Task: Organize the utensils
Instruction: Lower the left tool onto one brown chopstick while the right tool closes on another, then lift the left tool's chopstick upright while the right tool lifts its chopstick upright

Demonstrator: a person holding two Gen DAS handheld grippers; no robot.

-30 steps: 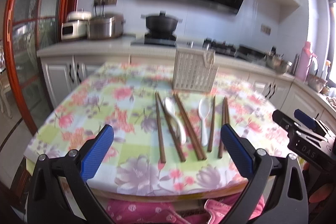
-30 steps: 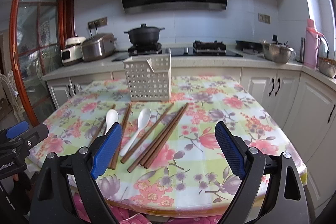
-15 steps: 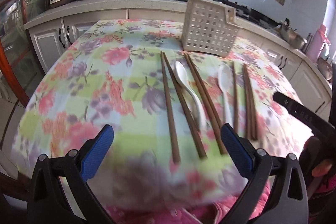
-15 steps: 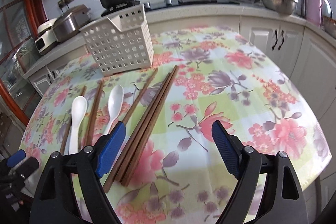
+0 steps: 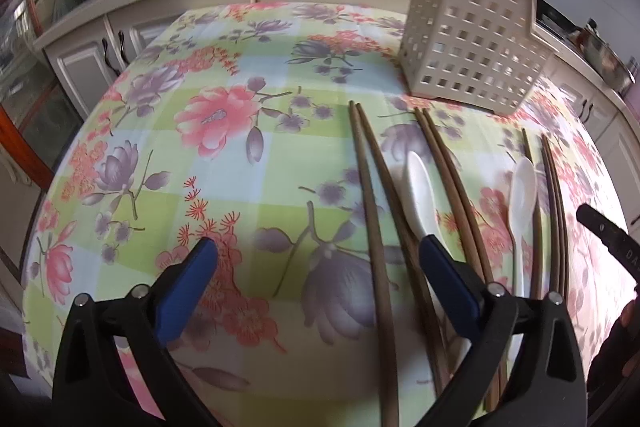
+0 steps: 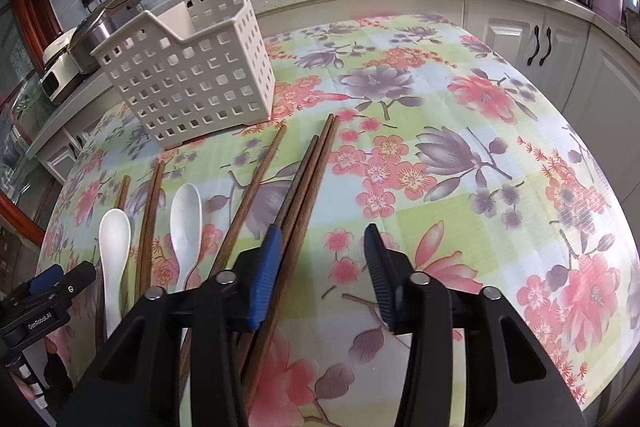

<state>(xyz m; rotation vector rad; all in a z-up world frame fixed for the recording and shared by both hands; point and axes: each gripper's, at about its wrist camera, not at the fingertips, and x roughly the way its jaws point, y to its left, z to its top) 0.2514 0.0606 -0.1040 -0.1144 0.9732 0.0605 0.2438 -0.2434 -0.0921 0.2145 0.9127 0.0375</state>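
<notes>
The right gripper (image 6: 324,239), black-armed with blue pads, is hanging over the floral tablecloth (image 6: 460,155), its jaws having just been closing with only cloth between them. A pair of long brown wooden chopsticks (image 6: 310,171) is lying just beside its left pad. A white perforated plastic basket (image 6: 188,75) is standing upright beyond two white ceramic spoons (image 6: 186,223).

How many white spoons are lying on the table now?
2. One white spoon lies nearer the left claw, between chopsticks. The other white spoon lies further right, left of the single chopstick. Their handles are partly hidden behind the claws; no third spoon is visible.
</notes>
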